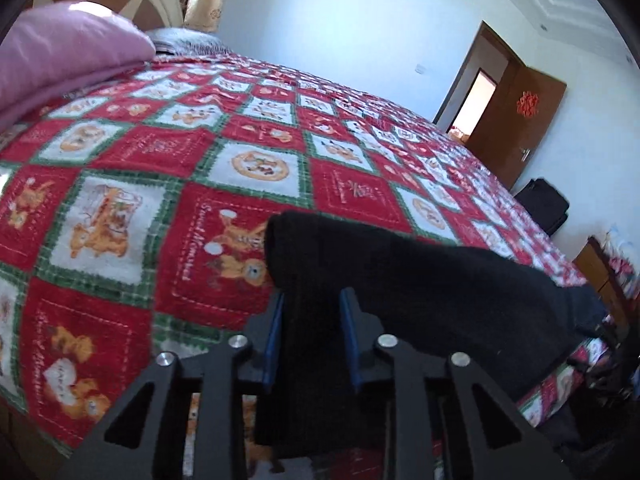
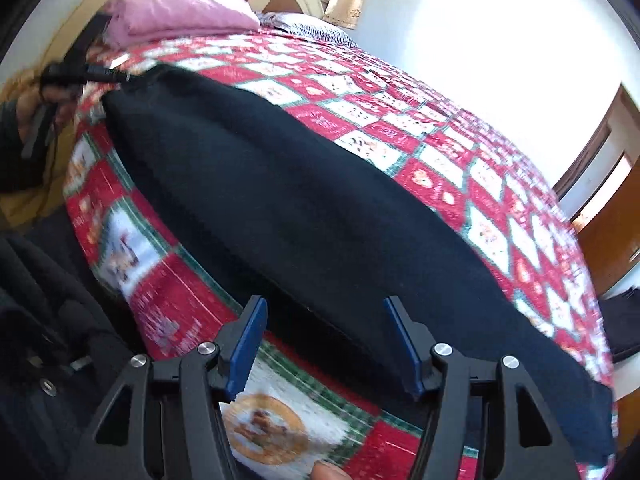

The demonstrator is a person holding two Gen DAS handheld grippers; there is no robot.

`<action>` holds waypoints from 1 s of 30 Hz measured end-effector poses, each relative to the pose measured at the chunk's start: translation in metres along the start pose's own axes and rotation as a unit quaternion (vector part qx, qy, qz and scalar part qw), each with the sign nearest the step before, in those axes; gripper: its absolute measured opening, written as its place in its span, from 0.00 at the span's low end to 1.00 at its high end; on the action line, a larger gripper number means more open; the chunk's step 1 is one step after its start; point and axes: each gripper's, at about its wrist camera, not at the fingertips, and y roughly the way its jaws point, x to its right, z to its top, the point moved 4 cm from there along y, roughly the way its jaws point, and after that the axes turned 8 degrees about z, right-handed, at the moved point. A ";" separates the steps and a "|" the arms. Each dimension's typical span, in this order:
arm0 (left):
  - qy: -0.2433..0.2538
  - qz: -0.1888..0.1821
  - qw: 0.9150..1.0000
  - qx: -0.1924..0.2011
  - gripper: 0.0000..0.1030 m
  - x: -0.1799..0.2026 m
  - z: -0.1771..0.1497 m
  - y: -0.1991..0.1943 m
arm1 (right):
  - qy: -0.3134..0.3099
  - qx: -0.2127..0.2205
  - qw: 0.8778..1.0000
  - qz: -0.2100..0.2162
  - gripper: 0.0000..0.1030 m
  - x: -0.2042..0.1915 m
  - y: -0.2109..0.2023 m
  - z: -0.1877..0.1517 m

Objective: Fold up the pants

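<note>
The black pants (image 2: 304, 208) lie stretched along the near side of a bed with a red, white and green checkered blanket (image 1: 168, 152). My left gripper (image 1: 312, 312) is shut on one end of the pants (image 1: 400, 280), with black cloth pinched between its blue pads and hanging down. In the right wrist view the left gripper shows at the far upper left (image 2: 80, 76), at the far end of the pants. My right gripper (image 2: 324, 312) is open, its fingers wide apart just above the near edge of the pants, holding nothing.
A folded pink quilt (image 1: 60, 56) and a grey striped pillow (image 1: 188, 40) lie at the head of the bed by the headboard. A brown door (image 1: 516, 120) stands open on the far wall. A black bag (image 1: 544, 204) sits on the floor beside the bed.
</note>
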 end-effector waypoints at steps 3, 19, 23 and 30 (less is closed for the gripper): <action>-0.021 -0.015 1.000 0.007 0.17 -0.002 0.004 -0.005 | 0.011 -0.004 1.000 0.005 0.59 0.004 0.003 -0.003; -0.134 0.095 0.983 0.081 0.00 -0.115 0.050 -0.041 | 0.019 0.004 1.000 0.002 0.59 -0.001 0.001 -0.001; -0.144 0.104 0.982 0.058 0.00 -0.145 0.044 -0.040 | 0.035 0.006 0.999 0.003 0.59 0.005 -0.008 -0.011; -0.012 0.080 0.994 0.068 0.04 -0.053 0.030 -0.050 | 0.117 0.003 0.992 -0.048 0.59 0.060 -0.045 -0.044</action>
